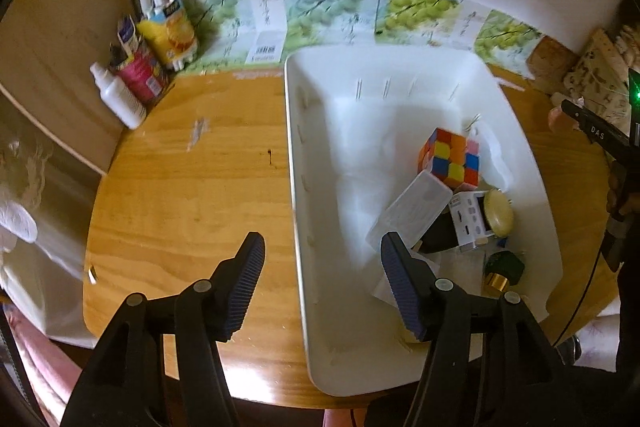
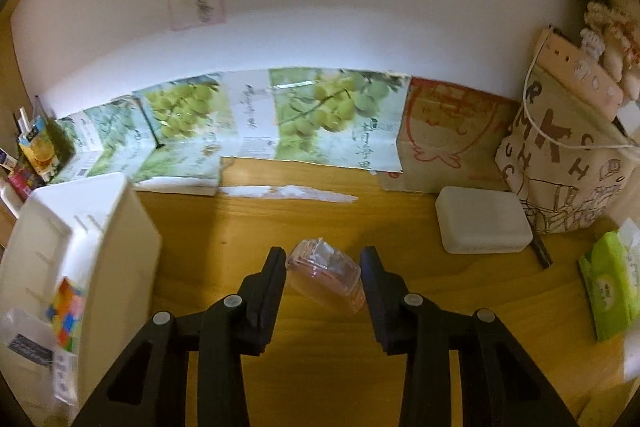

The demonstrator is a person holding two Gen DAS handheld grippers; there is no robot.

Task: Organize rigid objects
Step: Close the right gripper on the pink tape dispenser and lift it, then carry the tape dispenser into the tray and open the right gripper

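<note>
I am holding my left gripper (image 1: 322,285) with its jaws spread wide and gripping nothing, straddling the near left wall of the white plastic bin (image 1: 304,211) that is sitting on the round wooden table (image 1: 192,179). Inside the bin, toward its right side, a Rubik's cube (image 1: 450,161) is resting against a clear plastic case (image 1: 412,213), with a small white printed box (image 1: 470,225), a gold-lidded jar (image 1: 499,213) and a dark green bottle with a gold cap (image 1: 502,269) crowding just beside them. I am holding my right gripper (image 2: 324,277) over the bare wood to the right of the bin, its jaws set on either side of a clear pink perfume bottle (image 2: 326,277); I cannot tell whether they are actually clamping it. Grape-printed cardboard panels (image 2: 248,119) are lining the white wall (image 2: 320,7) behind the table. Cartons and white bottles (image 1: 152,43) are standing in the far left corner. A white rectangular box (image 2: 482,225), a printed paper bag (image 2: 568,163) and a green tissue pack (image 2: 610,285) are sitting along the right side.
</note>
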